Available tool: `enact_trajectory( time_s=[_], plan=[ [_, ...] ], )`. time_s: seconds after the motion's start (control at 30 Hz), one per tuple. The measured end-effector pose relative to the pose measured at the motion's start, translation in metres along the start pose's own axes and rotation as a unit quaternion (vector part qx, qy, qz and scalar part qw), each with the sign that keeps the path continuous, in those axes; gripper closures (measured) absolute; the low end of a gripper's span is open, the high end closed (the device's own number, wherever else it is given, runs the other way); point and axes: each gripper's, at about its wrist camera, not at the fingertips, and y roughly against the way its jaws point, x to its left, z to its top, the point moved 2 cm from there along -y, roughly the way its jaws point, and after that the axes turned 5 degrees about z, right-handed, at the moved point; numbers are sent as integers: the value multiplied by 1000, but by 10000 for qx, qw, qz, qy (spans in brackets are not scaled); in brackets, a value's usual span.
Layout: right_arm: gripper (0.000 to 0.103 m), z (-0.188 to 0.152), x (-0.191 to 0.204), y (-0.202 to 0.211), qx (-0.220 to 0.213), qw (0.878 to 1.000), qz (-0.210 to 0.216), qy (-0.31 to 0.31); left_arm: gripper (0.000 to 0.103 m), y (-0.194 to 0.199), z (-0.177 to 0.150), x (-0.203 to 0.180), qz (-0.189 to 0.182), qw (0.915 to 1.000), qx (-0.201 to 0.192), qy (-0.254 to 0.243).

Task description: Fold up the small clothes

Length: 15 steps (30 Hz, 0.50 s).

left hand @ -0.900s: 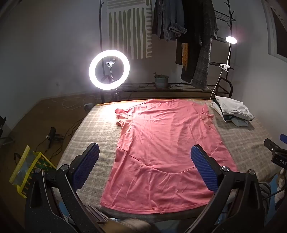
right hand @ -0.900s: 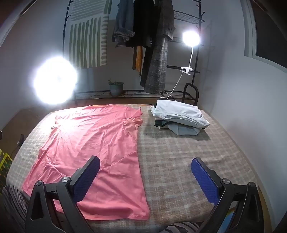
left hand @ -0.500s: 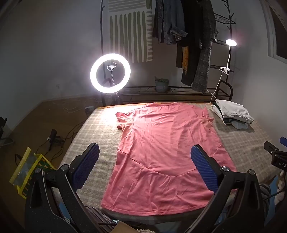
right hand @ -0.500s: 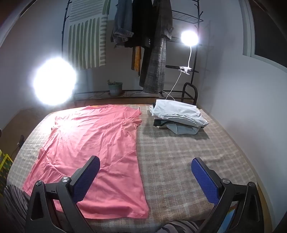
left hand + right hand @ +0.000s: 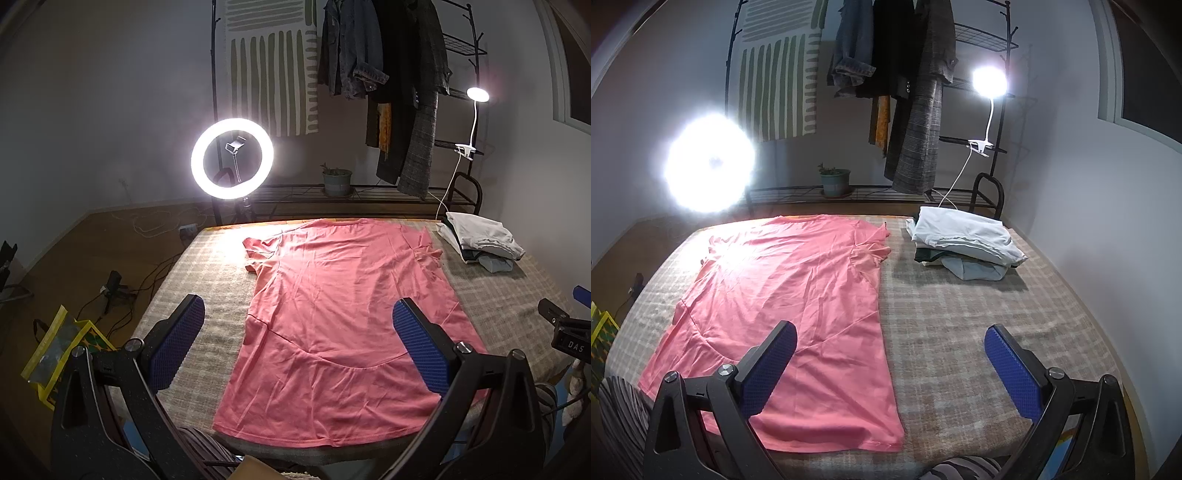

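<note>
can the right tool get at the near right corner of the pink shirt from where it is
Probably yes. The right tool hangs open above the blanket, and the pink shirt lies flat with its near right corner bare. Nothing lies between them; the folded pile sits far back.

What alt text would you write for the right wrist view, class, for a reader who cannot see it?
A pink T-shirt lies spread flat on a checked blanket, with a stack of folded clothes at the far right. The right gripper, jaws open and empty, hovers over the shirt's near hem.
</note>
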Motion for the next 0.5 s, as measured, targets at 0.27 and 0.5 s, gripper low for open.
enact_trajectory(
  time_s=[0.27,0.5],
  plan=[
    [0,0,0,0,-4,10000,2,0,0,1,-2,-1,9,10000,-13,-5],
    [0,-1,2,1,-17,10000,-3,24,0,1,-1,0,9,10000,-26,-14]
  ],
)
